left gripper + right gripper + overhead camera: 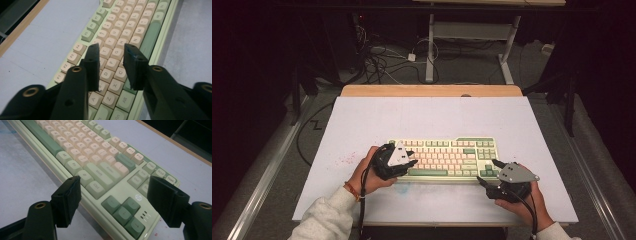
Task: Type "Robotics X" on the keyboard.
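Note:
A pale green keyboard (447,150) with cream and green keys lies across the middle of the white tabletop (412,115). My left gripper (412,158) hangs over its left end, held by a hand in a light sleeve. In the left gripper view the keyboard (150,37) runs away from the left gripper (111,47), whose jaws stand apart above the letter keys with nothing between them. My right gripper (489,171) sits at the keyboard's front right corner. In the right gripper view the right gripper (115,181) is wide open over the arrow keys (125,212), touching nothing.
A wooden strip (432,90) borders the table's far edge. Behind it, cables (377,60) lie on the floor near a white desk frame (430,50). Faint red specks (344,160) mark the tabletop left of the keyboard.

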`<state>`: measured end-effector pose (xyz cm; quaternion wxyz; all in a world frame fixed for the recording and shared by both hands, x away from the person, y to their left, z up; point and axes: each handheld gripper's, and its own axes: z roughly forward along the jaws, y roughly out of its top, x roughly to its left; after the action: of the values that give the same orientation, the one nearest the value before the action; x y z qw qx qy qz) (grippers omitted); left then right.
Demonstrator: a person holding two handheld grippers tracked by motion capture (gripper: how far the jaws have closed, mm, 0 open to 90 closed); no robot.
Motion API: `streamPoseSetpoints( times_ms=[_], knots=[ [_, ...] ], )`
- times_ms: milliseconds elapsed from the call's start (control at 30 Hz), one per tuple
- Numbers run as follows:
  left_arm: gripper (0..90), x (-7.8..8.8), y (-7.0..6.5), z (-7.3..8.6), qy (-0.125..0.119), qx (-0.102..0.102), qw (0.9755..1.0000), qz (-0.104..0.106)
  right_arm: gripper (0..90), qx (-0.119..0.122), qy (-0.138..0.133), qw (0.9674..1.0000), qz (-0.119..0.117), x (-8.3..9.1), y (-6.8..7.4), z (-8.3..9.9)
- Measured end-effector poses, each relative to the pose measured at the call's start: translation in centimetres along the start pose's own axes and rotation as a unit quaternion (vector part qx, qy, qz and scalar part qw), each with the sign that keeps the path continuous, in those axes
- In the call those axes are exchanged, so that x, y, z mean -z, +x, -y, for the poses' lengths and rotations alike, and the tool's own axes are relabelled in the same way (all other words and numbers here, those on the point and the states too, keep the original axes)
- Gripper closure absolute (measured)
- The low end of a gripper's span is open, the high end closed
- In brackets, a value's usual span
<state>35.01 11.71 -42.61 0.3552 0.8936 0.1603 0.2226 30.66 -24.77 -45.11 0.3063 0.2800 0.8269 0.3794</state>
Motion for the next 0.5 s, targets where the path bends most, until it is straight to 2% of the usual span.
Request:
streamPoseSetpoints(
  times_ms=[33,133,267,333,367,433,500],
  knots=[
    [57.5,0.1,-0.1,0.1,-0.003,-0.001,0.9999,-0.012,27.6,0.000,0.000,1.0000,0.000,0.0,0.0,0.0],
    [47.8,0.4,0.0,0.5,-0.007,0.001,0.9998,-0.021,27.6,-0.002,0.000,1.0000,0.001,0.0,-0.1,0.0],
    [29.9,0.6,0.2,1.1,-0.007,0.022,0.9987,-0.045,27.8,-0.004,0.000,1.0000,0.003,0.0,-0.2,0.1],
    [24.5,0.8,0.4,1.5,-0.008,0.035,0.9979,-0.054,28.0,-0.005,0.001,1.0000,0.005,0.0,-0.2,0.1],
    [21.9,0.8,0.5,1.8,-0.008,0.041,0.9977,-0.053,28.0,-0.006,0.001,1.0000,0.005,0.0,-0.2,0.1],
    [21.7,1.0,0.5,2.3,-0.004,0.042,0.9969,-0.067,28.1,-0.006,0.001,1.0000,0.006,0.0,-0.2,0.1],
    [21.2,1.3,0.6,2.8,-0.007,0.046,0.9965,-0.070,28.1,-0.006,0.001,1.0000,0.006,0.1,-0.2,0.1]
  ],
)
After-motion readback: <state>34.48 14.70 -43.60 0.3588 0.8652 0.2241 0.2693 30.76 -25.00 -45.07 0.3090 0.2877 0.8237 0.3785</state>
